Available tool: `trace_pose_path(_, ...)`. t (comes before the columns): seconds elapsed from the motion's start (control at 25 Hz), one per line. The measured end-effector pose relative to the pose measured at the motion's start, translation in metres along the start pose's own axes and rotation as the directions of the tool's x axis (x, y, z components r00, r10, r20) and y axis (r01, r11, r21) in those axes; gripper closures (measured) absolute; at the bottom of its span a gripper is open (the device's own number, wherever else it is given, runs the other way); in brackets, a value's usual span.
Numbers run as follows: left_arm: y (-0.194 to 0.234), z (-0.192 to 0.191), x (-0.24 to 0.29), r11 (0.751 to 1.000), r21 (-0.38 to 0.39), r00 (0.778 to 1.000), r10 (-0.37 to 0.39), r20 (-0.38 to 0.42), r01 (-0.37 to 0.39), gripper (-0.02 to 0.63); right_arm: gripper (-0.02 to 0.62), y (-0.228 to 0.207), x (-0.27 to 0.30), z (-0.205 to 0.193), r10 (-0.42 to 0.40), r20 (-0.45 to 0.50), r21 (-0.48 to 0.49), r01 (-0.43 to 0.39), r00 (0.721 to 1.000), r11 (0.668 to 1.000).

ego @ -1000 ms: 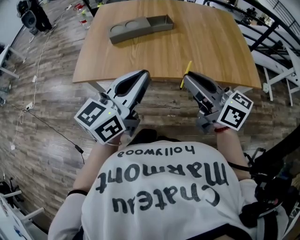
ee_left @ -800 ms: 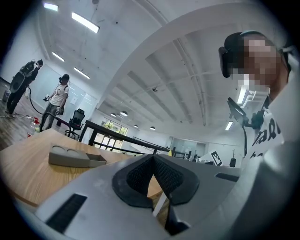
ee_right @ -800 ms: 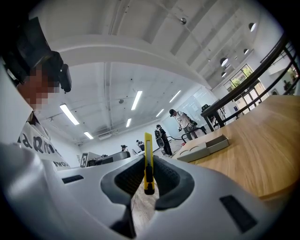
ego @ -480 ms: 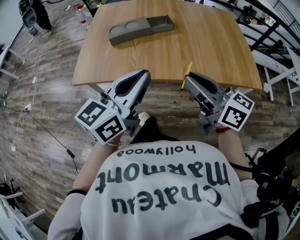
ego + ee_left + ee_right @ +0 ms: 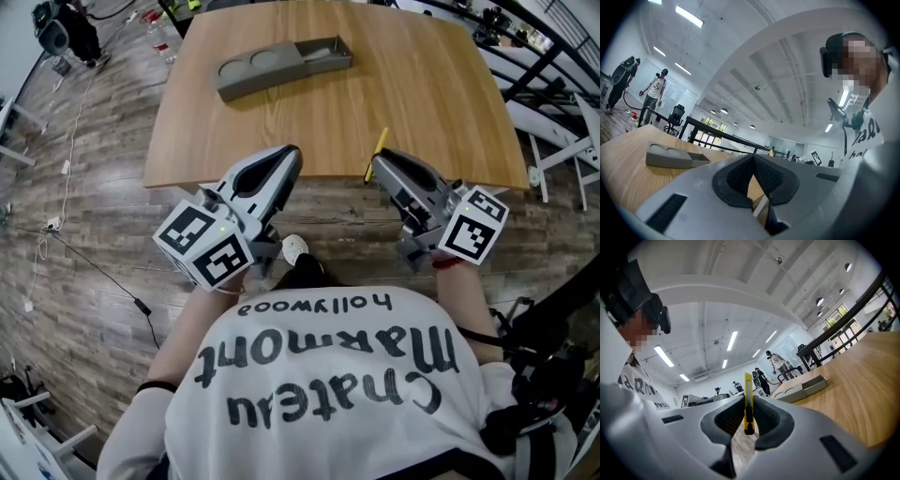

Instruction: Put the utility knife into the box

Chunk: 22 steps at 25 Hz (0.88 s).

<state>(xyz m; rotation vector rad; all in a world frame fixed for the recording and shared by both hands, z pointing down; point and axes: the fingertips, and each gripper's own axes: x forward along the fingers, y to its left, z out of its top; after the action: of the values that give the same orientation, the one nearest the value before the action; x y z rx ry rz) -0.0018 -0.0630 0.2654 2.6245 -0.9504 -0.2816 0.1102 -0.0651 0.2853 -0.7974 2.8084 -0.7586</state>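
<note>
Left claw (image 5: 292,152) closed and empty, right claw (image 5: 376,164) clamped on utility knife (image 5: 378,145), both pointing forward

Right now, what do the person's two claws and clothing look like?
Left claw and right claw: light grey moulded shells, tapering, dark ribbed inner pads, each backed by a white cube with black square markers. Wearer: white T-shirt, black lettering.

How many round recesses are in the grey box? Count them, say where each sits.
2: one recess at the left end of the box, the other beside its open compartment. None seems hidden.
</note>
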Motion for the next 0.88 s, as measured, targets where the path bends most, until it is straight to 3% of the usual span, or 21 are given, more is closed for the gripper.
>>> trace_pose_path(0.28,0.037,-0.002,0.019,1.000,-0.031,1.000,0.002,-0.020,-0.003,0.600,0.537,-0.029,0.018,-0.003,-0.036,-0.016,0.031,0.036,0.999,0.999)
trace_pose_path(0.88,0.068,0.005,0.039,1.000,-0.028,1.000,-0.002,-0.024,0.001,0.600,0.537,-0.052,0.041,0.012,-0.039,0.008,0.027,0.038,0.999,0.999)
